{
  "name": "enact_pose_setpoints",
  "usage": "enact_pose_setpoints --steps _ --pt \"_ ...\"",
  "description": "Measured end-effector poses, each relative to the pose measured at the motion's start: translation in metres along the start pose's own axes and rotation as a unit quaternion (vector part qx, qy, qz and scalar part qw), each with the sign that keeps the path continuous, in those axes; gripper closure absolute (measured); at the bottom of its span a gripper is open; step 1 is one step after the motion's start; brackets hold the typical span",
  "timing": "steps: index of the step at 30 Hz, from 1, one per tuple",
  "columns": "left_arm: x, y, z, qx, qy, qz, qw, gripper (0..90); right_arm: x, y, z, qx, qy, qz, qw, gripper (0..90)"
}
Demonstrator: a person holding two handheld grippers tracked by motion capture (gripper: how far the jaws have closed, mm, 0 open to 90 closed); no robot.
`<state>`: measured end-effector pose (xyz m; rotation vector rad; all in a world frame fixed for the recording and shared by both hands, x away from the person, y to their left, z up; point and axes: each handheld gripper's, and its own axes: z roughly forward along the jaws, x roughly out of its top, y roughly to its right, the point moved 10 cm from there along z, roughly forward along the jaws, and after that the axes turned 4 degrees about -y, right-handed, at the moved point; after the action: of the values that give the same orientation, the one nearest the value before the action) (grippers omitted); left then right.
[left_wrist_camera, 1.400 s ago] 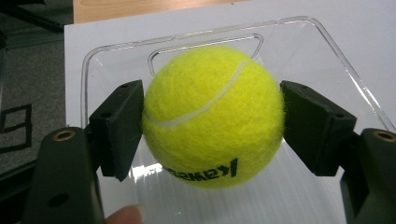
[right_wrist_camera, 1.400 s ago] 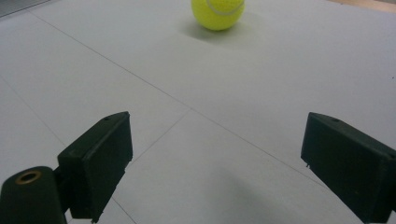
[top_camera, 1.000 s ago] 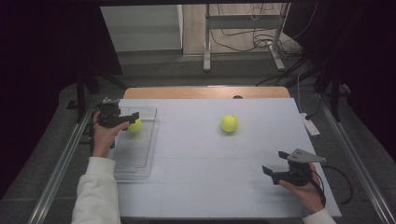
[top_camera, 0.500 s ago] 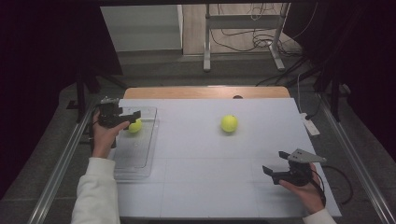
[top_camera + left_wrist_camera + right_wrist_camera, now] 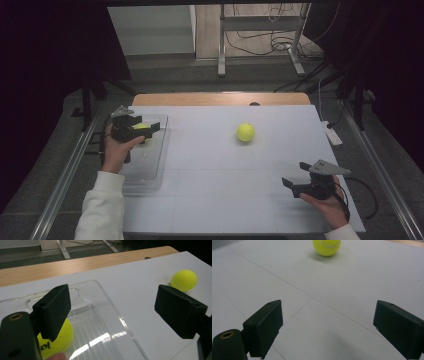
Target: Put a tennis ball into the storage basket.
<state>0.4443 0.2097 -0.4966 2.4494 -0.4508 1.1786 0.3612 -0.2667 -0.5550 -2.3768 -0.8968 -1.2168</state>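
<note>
A yellow tennis ball (image 5: 142, 126) lies in the far end of a clear plastic tray (image 5: 150, 172) at the table's left. My left gripper (image 5: 152, 129) hovers over that end of the tray. In the left gripper view the left gripper (image 5: 112, 310) stands open with nothing between its pads; the ball (image 5: 58, 338) shows below and behind the left jaw, inside the tray (image 5: 98, 285). A second tennis ball (image 5: 245, 132) rests on the white table top, also seen ahead (image 5: 184, 280). My right gripper (image 5: 293, 176) is open near the front right, pointing toward that ball (image 5: 327, 247).
The white sheet (image 5: 225, 165) covers most of the wooden table (image 5: 215, 98). A white remote-like item (image 5: 332, 134) lies at the right edge. Metal rails run along both sides, and a stand with cables sits on the floor beyond.
My left gripper has drifted a little to the right and upward above the tray, leaving the ball lying in it. The right gripper and the loose ball have stayed put.
</note>
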Motion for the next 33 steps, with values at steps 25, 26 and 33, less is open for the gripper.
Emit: enact_pose_setpoints --steps 25,26,33 --pt "0.0 0.065 0.001 -0.063 -0.003 0.059 0.9963 14.0 0.001 -0.001 -0.001 0.002 0.002 -0.004 1.0 9.1" --pt "0.0 0.066 0.001 -0.065 -0.003 0.059 0.9961 14.0 0.001 -0.001 0.0 0.002 0.002 -0.005 1.0 9.2" --pt "-0.001 0.076 0.002 -0.074 -0.006 0.068 0.9949 13.9 0.001 -0.001 0.001 0.002 0.0 -0.007 1.0 9.1"
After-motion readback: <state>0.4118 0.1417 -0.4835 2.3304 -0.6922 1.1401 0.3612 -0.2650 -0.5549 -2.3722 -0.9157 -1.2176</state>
